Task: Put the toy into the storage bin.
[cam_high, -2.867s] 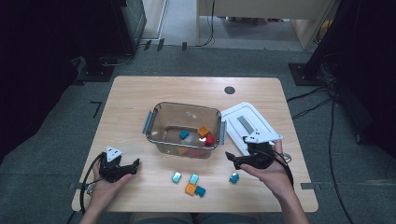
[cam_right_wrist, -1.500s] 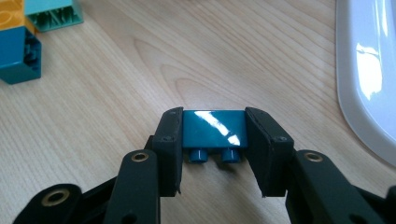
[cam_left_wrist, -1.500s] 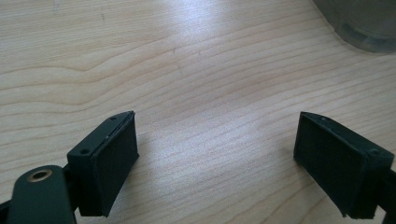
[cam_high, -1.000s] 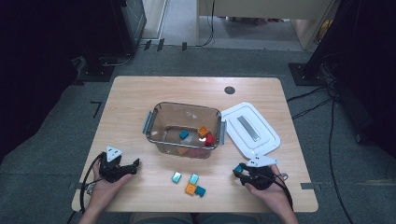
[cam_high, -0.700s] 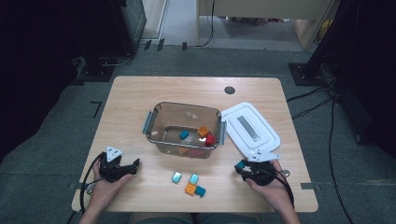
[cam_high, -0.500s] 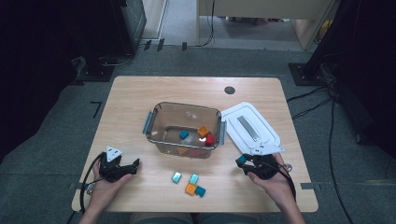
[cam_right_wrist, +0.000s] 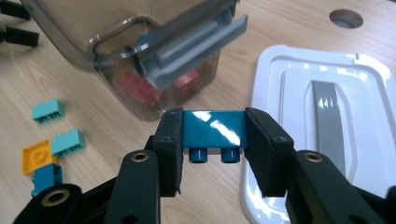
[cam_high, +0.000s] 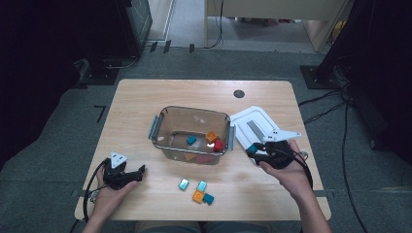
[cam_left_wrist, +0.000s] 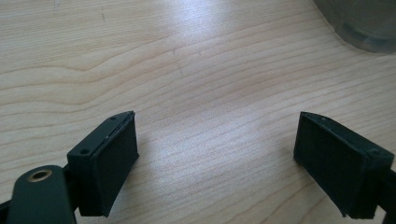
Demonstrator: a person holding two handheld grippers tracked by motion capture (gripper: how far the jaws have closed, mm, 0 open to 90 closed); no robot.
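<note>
The right hand-held gripper (cam_right_wrist: 214, 154) squeezes a dark teal brick (cam_right_wrist: 214, 130) between its two black pads. The brick sits flat across the gap, with its round studs pointing down. A second ago this hand-held gripper was low on the worktop (cam_high: 145, 97), near the right front edge. Now it is lifted up and has moved farther in, toward the box (cam_high: 192, 133). In the high view the right hand-held gripper (cam_high: 255, 150) hangs just right of the clear box and over the near edge of the white lid (cam_high: 252, 121).

So the brick is off the worktop and on its way. I think the next job is to carry it left over the box wall and let it drop inside. A few bricks already lie in the box.

Four more bricks (cam_high: 197, 189) wait on the worktop, near the front, just in front of the box. There are two light teal ones, an orange one and a dark teal one.

The left hand-held gripper (cam_high: 141, 171) rests on the worktop at the near left. Its jaws are wide apart and hold nothing. It has not moved.
</note>
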